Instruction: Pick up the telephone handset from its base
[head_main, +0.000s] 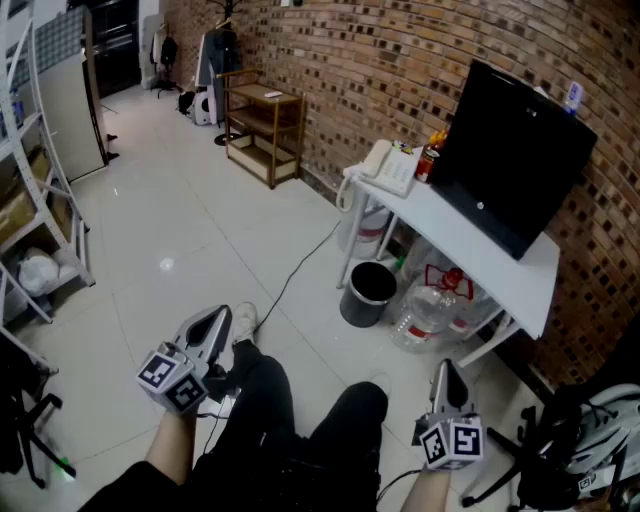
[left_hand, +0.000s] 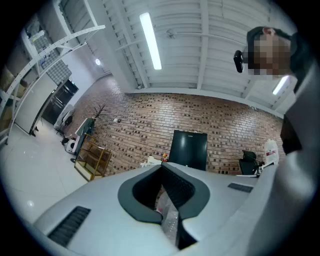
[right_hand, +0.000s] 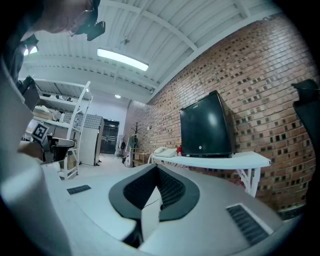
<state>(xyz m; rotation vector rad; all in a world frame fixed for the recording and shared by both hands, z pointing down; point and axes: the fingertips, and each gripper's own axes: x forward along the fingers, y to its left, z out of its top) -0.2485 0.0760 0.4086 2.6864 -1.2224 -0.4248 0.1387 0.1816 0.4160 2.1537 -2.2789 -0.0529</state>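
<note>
The white telephone (head_main: 385, 165) sits at the left end of a white table (head_main: 470, 250), its handset resting on the base. It appears small and far off in the left gripper view (left_hand: 149, 161) and the right gripper view (right_hand: 164, 151). Both grippers are held low over the seated person's lap, well short of the table. My left gripper (head_main: 215, 328) is shut and empty, its pads together in its own view (left_hand: 162, 175). My right gripper (head_main: 447, 378) is also shut with nothing in it (right_hand: 156, 170).
A black monitor (head_main: 510, 155) stands on the table beside a red can (head_main: 431, 158). Under the table are a black bin (head_main: 368, 293) and large water bottles (head_main: 430, 310). A wooden shelf (head_main: 262, 125) lines the brick wall. A metal rack (head_main: 35, 200) stands left.
</note>
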